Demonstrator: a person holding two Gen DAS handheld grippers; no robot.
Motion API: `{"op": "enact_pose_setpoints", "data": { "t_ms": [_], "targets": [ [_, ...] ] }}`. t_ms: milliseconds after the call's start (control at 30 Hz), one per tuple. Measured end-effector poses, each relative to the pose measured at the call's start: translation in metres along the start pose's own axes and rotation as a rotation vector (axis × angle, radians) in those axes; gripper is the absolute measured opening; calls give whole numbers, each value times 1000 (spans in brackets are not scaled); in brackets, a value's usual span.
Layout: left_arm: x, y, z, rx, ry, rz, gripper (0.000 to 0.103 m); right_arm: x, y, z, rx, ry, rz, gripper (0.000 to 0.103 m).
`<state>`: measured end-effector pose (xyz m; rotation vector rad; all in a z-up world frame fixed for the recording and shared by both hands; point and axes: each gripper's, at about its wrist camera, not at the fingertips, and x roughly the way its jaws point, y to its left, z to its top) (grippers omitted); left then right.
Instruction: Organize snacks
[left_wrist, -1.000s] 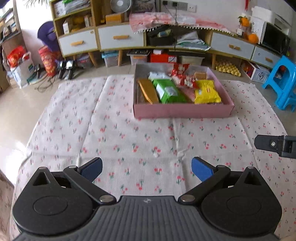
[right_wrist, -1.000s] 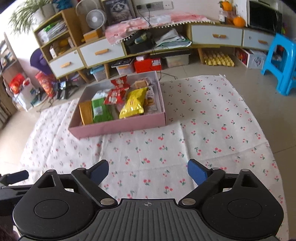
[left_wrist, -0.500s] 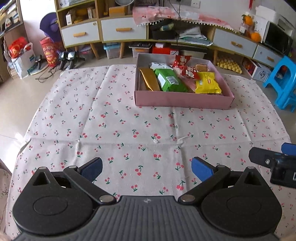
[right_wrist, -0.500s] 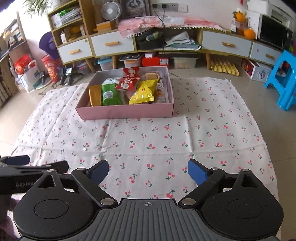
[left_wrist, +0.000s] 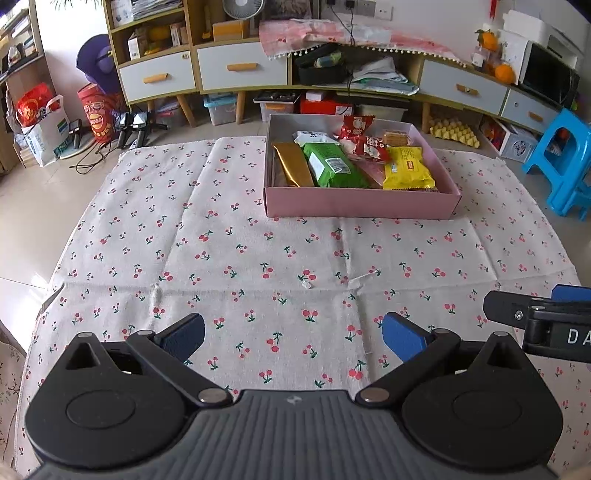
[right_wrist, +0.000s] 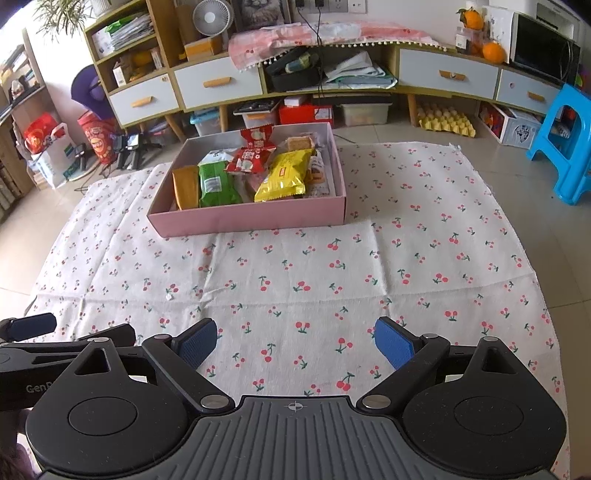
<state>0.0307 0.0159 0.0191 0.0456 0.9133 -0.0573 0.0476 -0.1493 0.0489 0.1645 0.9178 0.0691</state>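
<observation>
A pink box (left_wrist: 360, 204) (right_wrist: 251, 220) sits on the far part of a cherry-print cloth (left_wrist: 236, 258) (right_wrist: 406, 258). Inside lie several snack packs: a gold bar (left_wrist: 293, 165) (right_wrist: 185, 186), a green pack (left_wrist: 332, 166) (right_wrist: 214, 184), a yellow pack (left_wrist: 406, 168) (right_wrist: 286, 176) and red wrappers (left_wrist: 364, 138) (right_wrist: 253, 157). My left gripper (left_wrist: 293, 334) hangs open over the near cloth, nothing between its fingers. My right gripper (right_wrist: 295, 341) is open and empty too, well short of the box. Each gripper shows at the edge of the other's view.
Low cabinets with drawers (left_wrist: 240, 66) (right_wrist: 447, 75) line the far wall, with boxes beneath. A blue plastic stool (left_wrist: 561, 162) (right_wrist: 565, 144) stands at the right. Bags and cables (left_wrist: 44, 129) lie at the left. A small white scrap (left_wrist: 306, 284) (right_wrist: 170, 297) rests on the cloth.
Both views have drawn back slightly and levelled out. The box now sits a little farther away in each, and the other gripper shows more at each view's edge.
</observation>
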Motion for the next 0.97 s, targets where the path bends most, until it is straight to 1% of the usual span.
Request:
{"op": "enact_pose_setpoints", "data": {
  "t_ms": [967],
  "targets": [
    [0, -5, -1, 25, 7, -2, 103, 2, 0, -1, 0, 14, -1, 94]
  ]
}}
